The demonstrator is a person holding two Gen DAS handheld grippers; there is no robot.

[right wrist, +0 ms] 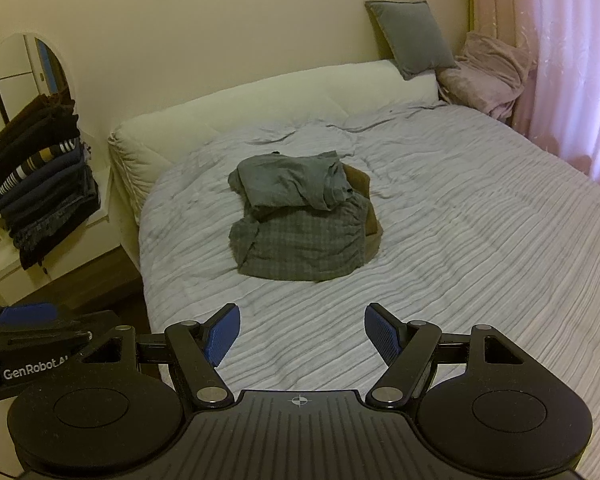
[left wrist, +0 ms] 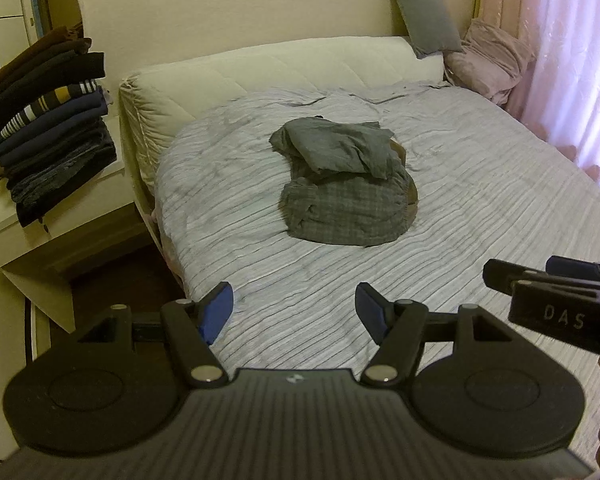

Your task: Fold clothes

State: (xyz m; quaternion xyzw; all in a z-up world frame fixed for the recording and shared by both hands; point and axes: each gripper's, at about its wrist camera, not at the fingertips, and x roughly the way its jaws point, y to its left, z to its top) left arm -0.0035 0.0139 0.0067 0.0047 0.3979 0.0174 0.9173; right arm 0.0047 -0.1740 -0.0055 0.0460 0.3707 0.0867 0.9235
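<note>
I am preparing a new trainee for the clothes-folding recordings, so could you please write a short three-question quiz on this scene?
1. True or false: the left gripper is shut on a garment.
2. Where does the heap of unfolded clothes lie? A) on the bed B) on the side table C) on the floor
3. Fill in: the stack of folded clothes stands in front of a ____.

Key: 1 false, as both it and the right gripper are open and empty; 2 A; 3 mirror.

Cream walls (right wrist: 220, 20), striped bed (right wrist: 480, 240), pink curtain (right wrist: 572, 60), arched mirror (left wrist: 28, 4).
</note>
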